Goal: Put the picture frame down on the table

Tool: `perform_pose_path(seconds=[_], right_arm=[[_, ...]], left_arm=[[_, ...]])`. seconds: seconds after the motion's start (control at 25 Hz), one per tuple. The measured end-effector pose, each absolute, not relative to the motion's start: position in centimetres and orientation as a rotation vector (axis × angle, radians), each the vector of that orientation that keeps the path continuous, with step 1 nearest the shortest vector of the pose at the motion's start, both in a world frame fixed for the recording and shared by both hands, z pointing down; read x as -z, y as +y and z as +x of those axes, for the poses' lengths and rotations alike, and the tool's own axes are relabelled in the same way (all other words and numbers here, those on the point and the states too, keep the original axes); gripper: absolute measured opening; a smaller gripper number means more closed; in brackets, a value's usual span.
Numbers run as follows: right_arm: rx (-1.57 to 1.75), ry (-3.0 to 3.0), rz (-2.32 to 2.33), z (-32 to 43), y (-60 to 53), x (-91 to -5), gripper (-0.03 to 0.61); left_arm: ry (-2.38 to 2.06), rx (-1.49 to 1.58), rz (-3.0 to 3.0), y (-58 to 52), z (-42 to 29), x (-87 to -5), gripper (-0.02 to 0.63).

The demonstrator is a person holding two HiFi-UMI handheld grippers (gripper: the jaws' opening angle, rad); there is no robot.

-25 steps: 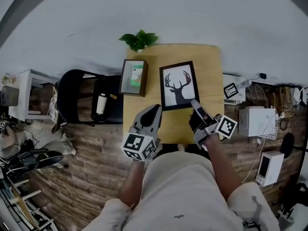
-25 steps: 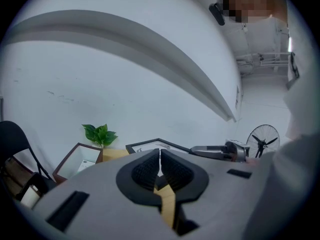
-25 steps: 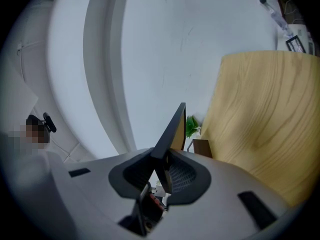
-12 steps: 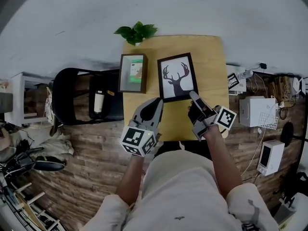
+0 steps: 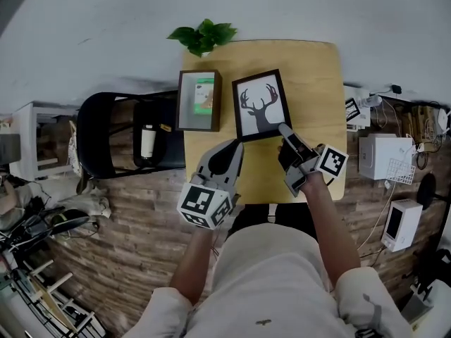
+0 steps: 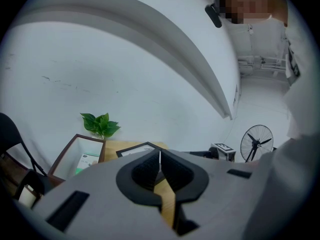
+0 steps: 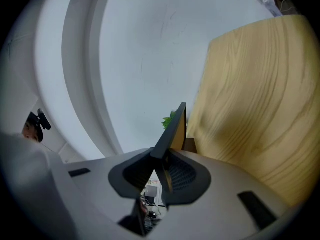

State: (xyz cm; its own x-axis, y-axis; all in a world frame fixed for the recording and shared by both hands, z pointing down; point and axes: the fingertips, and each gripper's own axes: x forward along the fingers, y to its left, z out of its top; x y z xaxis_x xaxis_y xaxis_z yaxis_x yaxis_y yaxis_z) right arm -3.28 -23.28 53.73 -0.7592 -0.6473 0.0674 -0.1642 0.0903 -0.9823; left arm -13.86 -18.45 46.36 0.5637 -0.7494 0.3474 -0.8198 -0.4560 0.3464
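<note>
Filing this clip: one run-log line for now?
right gripper: shut on picture frame | left gripper: shut, empty | table: under frame

Plain white wall point(image 5: 282, 5), wood-plank floor point(image 5: 120, 245), black chair point(image 5: 102, 132), standing fan point(image 6: 256, 142)

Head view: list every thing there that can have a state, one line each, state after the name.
picture frame, gripped at its near edge, not yet flat on the table.
right gripper, jaws shut on the picture frame.
left gripper, jaws together, empty.
brown frame, resting on the table, apart from both grippers.
plant, upright at the far table edge.
</note>
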Motion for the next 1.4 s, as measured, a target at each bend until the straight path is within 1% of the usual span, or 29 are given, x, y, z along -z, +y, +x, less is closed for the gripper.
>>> perform_pose_path(seconds=[0.52,1.4], right_arm=[[1.756,1.942,-0.843,-4.0,-24.9,-57.7,0.077],[1.787,1.891,-0.975,-3.5,-26.6,-61.8,0.074]], left_arm=[[-1.259,-0.205,2.284,-18.0,-14.3,-48.7,0.012],[-1.242,-0.188,2.256,-18.3,-13.2,-50.2,0.012]])
